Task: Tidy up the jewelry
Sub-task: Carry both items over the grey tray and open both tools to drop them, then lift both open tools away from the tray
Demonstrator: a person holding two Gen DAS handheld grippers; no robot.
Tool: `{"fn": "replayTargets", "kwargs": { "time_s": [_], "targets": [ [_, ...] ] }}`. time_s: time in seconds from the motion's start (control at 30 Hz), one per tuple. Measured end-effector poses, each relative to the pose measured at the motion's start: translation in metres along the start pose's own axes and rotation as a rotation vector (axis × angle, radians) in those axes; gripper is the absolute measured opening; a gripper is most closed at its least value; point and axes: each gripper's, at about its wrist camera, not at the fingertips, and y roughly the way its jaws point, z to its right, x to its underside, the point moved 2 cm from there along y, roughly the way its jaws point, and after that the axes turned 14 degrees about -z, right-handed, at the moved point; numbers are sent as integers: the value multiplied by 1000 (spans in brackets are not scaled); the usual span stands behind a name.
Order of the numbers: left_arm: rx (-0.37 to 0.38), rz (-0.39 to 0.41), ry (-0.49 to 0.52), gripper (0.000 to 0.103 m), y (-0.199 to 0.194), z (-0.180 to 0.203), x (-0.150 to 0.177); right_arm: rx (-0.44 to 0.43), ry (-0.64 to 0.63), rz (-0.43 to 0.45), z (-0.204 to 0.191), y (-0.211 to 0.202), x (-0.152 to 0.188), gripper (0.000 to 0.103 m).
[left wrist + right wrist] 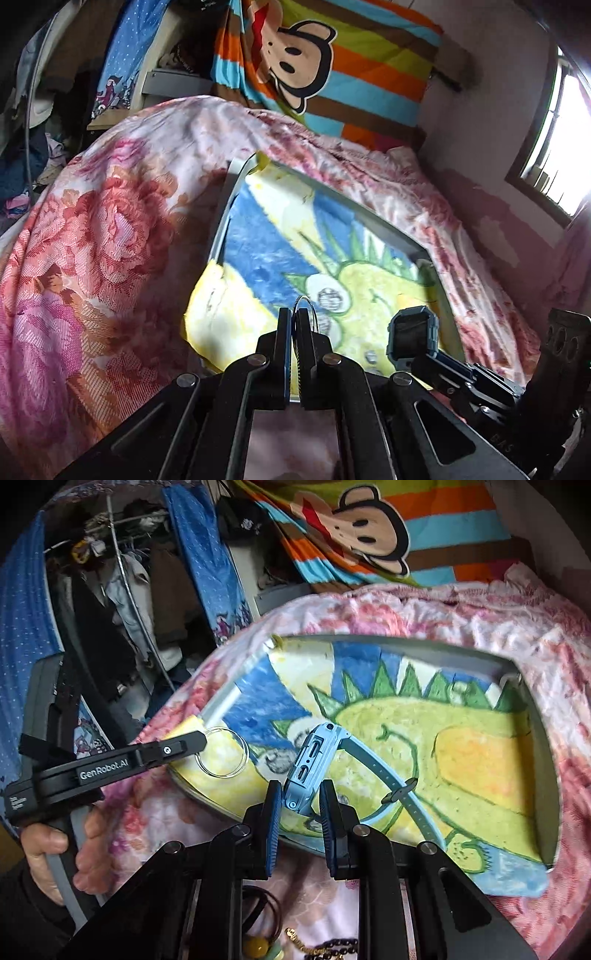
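Jewelry sits over a grey tray [218, 709] lined with a dinosaur-print cloth [461, 746], on the floral bedspread [92, 221]. "GenRobot.AI" marks the left hand-held gripper [201, 740], pinched narrow on a clear bangle [221, 751] at the tray's near-left edge. The right hand-held gripper [297, 805] clamps a blue watch [314, 760] above the tray's middle.

bedroom at home | bed with pink flower blanket [110, 221] | striped monkey blanket [332, 66] on wall | clothes on a rail [122, 583] | window [554, 140] letting in light
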Motion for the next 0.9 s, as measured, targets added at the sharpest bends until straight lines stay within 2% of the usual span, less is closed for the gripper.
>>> {"fn": "replayTargets", "kwargs": {
  "time_s": [0.17,0.23,0.27,0.3,0.37,0.4,0.43,0.5,0.53,0.7,0.77,0.9],
  "targets": [
    [-63,-47,9,3,10,2,2,11,30,3,6,1,3,20],
    [-71,-62,24,10,10,5,4,29,30,8,10,-4,6,22],
    [-70,-67,30,13,9,7,5,39,34,10,12,-8,8,26],
    [-70,-64,30,21,6,9,6,45,39,14,16,-12,11,30],
    [-61,-48,36,32,-1,13,10,56,55,33,21,-24,15,44],
    [-61,-41,41,45,-4,15,12,59,62,43,24,-30,17,47],
    [-63,-22,42,63,-12,17,15,64,69,54,26,-37,19,51],
    [-60,21,33,81,-25,19,21,86,83,87,30,-55,26,57],
    [-57,48,30,86,-34,19,25,95,84,100,31,-63,29,62],
    [-130,157,79,99,-73,34,51,174,63,161,26,-103,45,80],
    [-140,199,91,102,-86,40,60,199,52,184,24,-117,52,91],
    [-154,251,102,103,-107,51,83,241,11,233,16,-150,71,95]
  ]
}}
